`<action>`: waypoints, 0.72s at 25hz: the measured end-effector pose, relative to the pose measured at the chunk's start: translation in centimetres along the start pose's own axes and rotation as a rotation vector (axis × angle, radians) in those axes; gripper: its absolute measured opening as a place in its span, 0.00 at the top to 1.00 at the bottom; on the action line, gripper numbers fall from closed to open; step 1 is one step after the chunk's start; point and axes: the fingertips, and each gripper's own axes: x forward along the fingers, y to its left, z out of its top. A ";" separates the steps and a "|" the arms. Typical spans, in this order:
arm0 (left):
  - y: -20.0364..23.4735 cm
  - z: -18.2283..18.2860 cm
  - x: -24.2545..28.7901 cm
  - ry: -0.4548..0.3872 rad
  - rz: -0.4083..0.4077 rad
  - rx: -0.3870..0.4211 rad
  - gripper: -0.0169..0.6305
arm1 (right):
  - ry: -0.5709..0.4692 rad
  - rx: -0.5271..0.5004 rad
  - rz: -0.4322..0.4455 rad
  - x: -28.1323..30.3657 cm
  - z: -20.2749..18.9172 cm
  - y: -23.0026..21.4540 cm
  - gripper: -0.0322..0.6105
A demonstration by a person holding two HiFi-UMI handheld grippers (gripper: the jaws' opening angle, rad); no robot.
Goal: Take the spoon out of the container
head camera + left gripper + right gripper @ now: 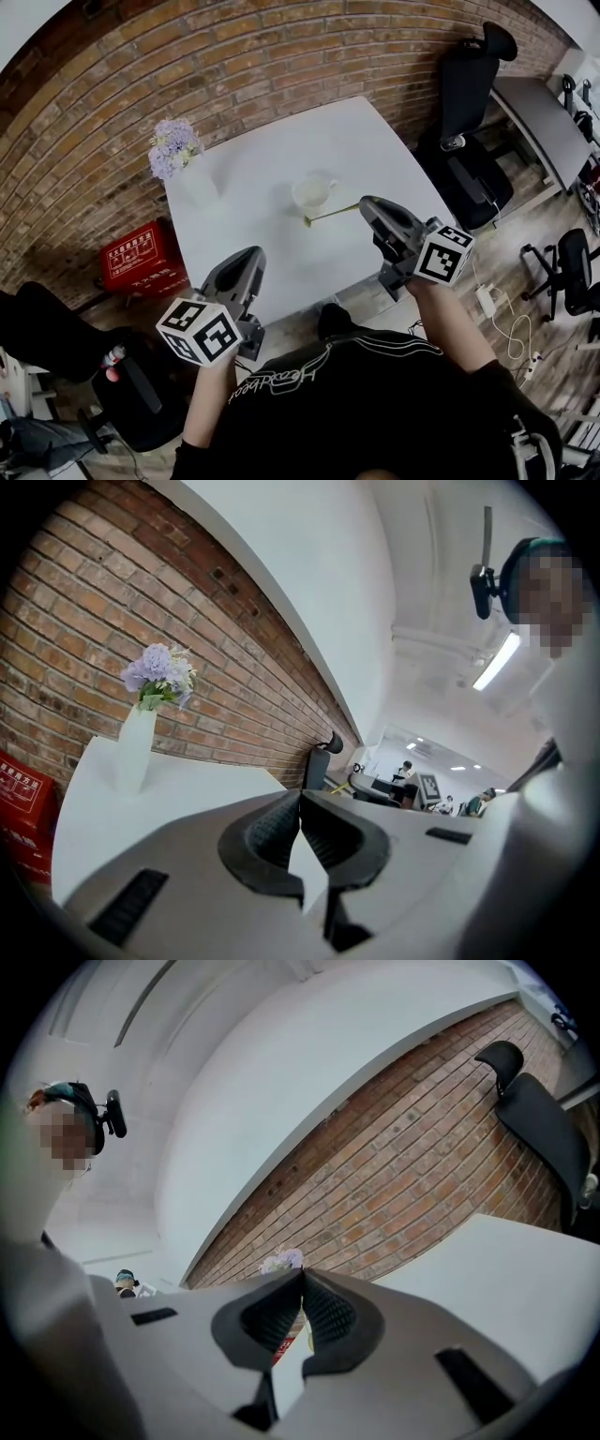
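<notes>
My right hand-held gripper pinches the spoon only at its handle tip — my left hand-held gripper is closed, empty — so it may swivel loose and drop beside the container.

The table is white, spoon gold, flowers lilac, crate red.

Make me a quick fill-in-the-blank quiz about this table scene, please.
1. The flowers in the white vase are ___.
2. The wall behind the table is built of ___.
3. The gripper pinching the gold spoon, now out of the white cup, is the person's ___ one.
4. The crate on the floor is ___.
Missing words: purple; brick; right; red.
</notes>
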 end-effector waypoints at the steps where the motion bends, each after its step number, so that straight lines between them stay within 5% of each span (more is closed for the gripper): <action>1: -0.2 -0.2 -0.3 -0.004 -0.004 0.001 0.97 | 0.000 0.001 0.004 -0.3 -0.3 0.5 0.95; 18: -2.0 -3.5 -1.7 0.039 -0.050 -0.019 0.97 | 0.030 0.035 0.000 -2.9 -4.2 2.8 0.95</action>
